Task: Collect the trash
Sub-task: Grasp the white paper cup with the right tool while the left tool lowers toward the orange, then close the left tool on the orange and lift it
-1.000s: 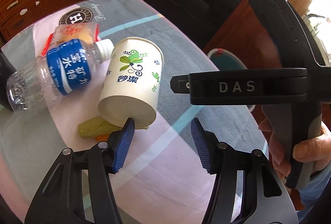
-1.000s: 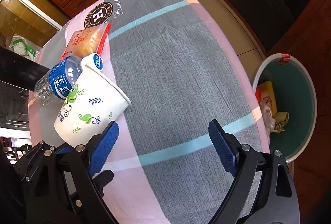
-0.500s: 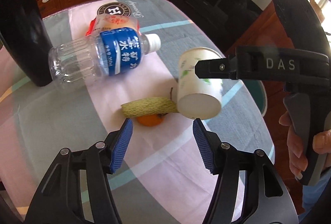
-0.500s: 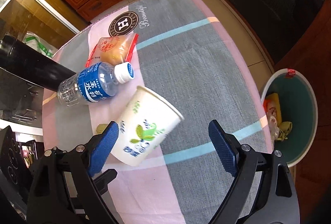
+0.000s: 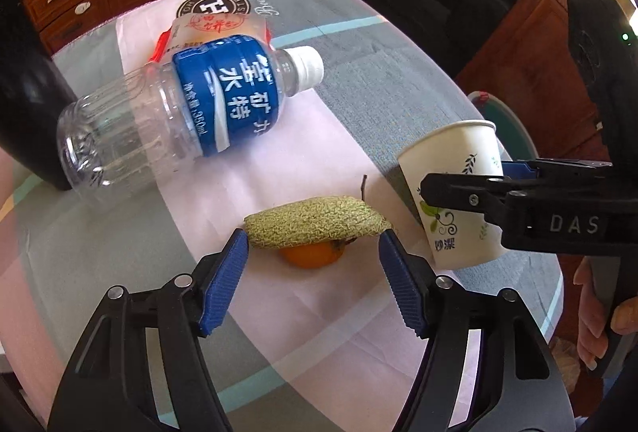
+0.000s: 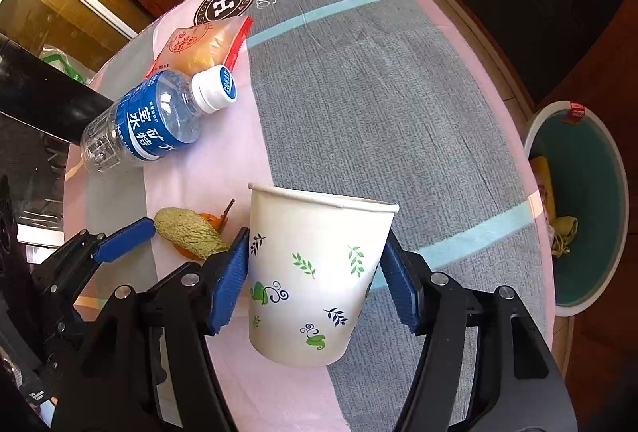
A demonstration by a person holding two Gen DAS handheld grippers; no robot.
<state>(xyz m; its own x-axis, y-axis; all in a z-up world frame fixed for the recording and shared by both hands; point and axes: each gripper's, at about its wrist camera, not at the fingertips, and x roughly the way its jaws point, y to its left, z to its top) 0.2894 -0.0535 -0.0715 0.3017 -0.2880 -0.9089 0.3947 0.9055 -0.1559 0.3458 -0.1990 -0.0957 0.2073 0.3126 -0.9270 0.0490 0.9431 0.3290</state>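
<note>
A white paper cup (image 6: 319,272) with green leaf prints sits tilted between the blue pads (image 6: 229,284) of my right gripper (image 6: 315,274). Its jaws are closing and both pads touch the cup's sides. In the left wrist view the same cup (image 5: 458,160) is at the right, inside the right gripper (image 5: 470,178). My left gripper (image 5: 313,252) hangs low over a green melon rind (image 5: 315,222) that lies on an orange piece (image 5: 311,258). Its jaws are opening and the pads do not touch either one.
A plastic water bottle (image 5: 179,117) lies on the tablecloth (image 6: 379,93), with a snack packet (image 5: 215,29) behind it. A teal bin (image 6: 590,172) holding trash stands on the floor past the table's right edge. A black object (image 5: 24,93) rises at the left.
The cup left my left gripper and is now between the right jaws, which closed onto it. My left gripper shifted over the rind and orange piece and spread wider.
</note>
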